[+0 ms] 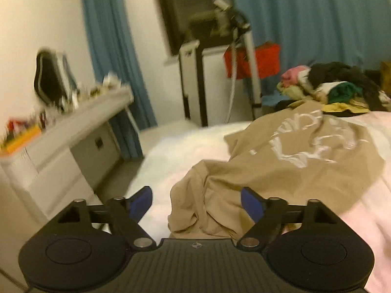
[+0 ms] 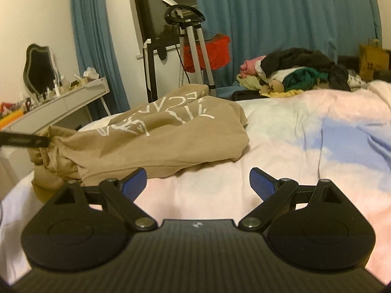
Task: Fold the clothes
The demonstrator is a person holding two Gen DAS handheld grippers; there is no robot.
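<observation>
A tan T-shirt (image 1: 293, 171) with white print lies crumpled on the pale pink bedcover (image 1: 185, 144). In the left wrist view its bunched near end sits between the blue pads (image 1: 253, 204) of my left gripper (image 1: 196, 202), which is open and low over it. In the right wrist view the same T-shirt (image 2: 158, 144) lies ahead and to the left. My right gripper (image 2: 198, 183) is open just off its near edge, above bare bedcover (image 2: 305, 151), holding nothing. A black bar (image 2: 22, 140) reaches in from the left edge to the shirt's bunched end.
A heap of mixed clothes (image 2: 293, 73) (image 1: 337, 88) lies at the bed's far side. A white dresser (image 1: 73, 127) (image 2: 63, 102) with a mirror and bottles stands left of the bed. Beyond are a tripod (image 2: 195, 48), red cloth (image 2: 215, 51), blue curtains and a paper bag (image 2: 372, 58).
</observation>
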